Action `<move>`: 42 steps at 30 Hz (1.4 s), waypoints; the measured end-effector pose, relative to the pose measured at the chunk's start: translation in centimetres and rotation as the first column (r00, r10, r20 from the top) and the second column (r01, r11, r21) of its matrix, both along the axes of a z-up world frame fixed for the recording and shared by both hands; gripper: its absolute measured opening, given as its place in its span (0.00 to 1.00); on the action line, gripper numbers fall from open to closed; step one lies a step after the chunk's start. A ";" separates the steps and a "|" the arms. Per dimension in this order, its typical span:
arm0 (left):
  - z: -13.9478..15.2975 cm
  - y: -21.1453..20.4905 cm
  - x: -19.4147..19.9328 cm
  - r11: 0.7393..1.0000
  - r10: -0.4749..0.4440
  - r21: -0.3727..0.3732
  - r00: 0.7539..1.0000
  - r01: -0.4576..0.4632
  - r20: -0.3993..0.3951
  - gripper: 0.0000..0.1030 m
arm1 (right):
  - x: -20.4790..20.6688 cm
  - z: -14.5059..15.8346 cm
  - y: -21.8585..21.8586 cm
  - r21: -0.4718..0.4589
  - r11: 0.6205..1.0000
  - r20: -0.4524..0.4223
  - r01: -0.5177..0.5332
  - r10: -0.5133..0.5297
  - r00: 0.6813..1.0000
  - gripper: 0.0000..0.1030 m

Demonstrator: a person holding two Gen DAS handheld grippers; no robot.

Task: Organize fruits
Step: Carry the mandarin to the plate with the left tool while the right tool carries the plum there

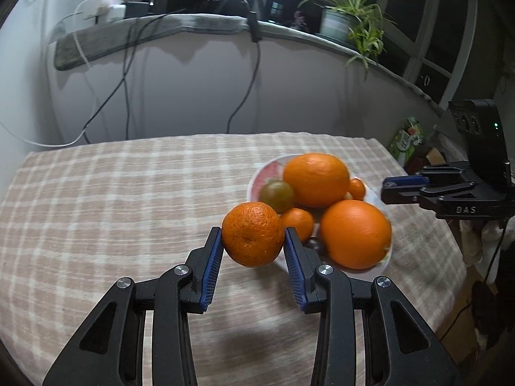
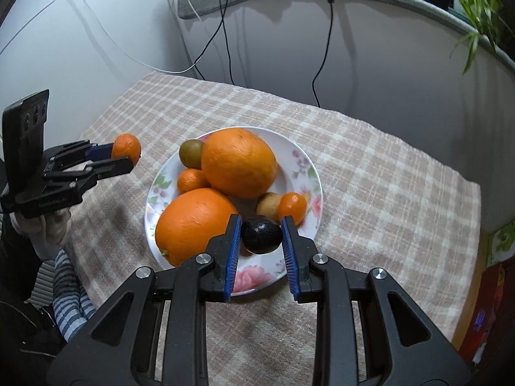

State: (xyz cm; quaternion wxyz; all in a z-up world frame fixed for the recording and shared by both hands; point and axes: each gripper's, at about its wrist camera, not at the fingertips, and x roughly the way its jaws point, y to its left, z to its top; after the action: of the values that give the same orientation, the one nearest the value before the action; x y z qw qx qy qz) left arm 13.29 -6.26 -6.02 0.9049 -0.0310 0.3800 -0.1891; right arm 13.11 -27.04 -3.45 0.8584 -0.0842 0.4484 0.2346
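My left gripper (image 1: 253,238) is shut on a mandarin (image 1: 253,234) and holds it above the tablecloth, just left of the floral plate (image 1: 272,165). The same mandarin (image 2: 126,148) shows at the left in the right wrist view, in the left gripper (image 2: 124,157). My right gripper (image 2: 261,230) is shut on a dark plum (image 2: 261,235) over the plate's (image 2: 302,160) near rim. The plate holds two big oranges (image 2: 238,162) (image 2: 193,222), small mandarins (image 2: 192,180) (image 2: 292,207), a green-brown fruit (image 2: 191,152) and a kiwi (image 2: 268,206).
A checked pink cloth (image 1: 112,199) covers the table. A grey wall with hanging cables (image 1: 125,90) stands behind it. A windowsill holds a potted plant (image 1: 351,19). A green packet (image 1: 407,138) lies off the table's right side. The person's striped sleeve (image 2: 69,289) is at the left.
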 end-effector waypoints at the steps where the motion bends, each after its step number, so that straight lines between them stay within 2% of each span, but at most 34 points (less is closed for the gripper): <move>1: 0.0 -0.4 0.0 1.000 -0.008 0.002 1.000 0.008 -0.001 0.36 | 0.1 -0.1 -0.2 0.008 1.000 0.001 0.006 -0.006 1.000 0.26; 18: -0.3 -3.3 0.3 0.998 -0.056 0.033 0.998 0.057 -0.016 0.36 | 0.0 -1.0 -1.3 0.074 0.996 0.005 0.046 -0.046 0.999 0.26; 42: -0.8 -3.4 0.9 0.997 -0.055 0.043 0.998 0.056 -0.029 0.36 | 0.7 -1.4 -0.9 0.069 0.997 -0.002 0.036 -0.036 0.999 0.26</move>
State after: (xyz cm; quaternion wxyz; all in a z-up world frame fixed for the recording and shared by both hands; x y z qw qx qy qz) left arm 14.22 -9.64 -6.78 0.8943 -0.0033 0.3975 -0.2054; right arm 13.78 -27.92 -4.89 0.8648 -0.0462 0.4417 0.2344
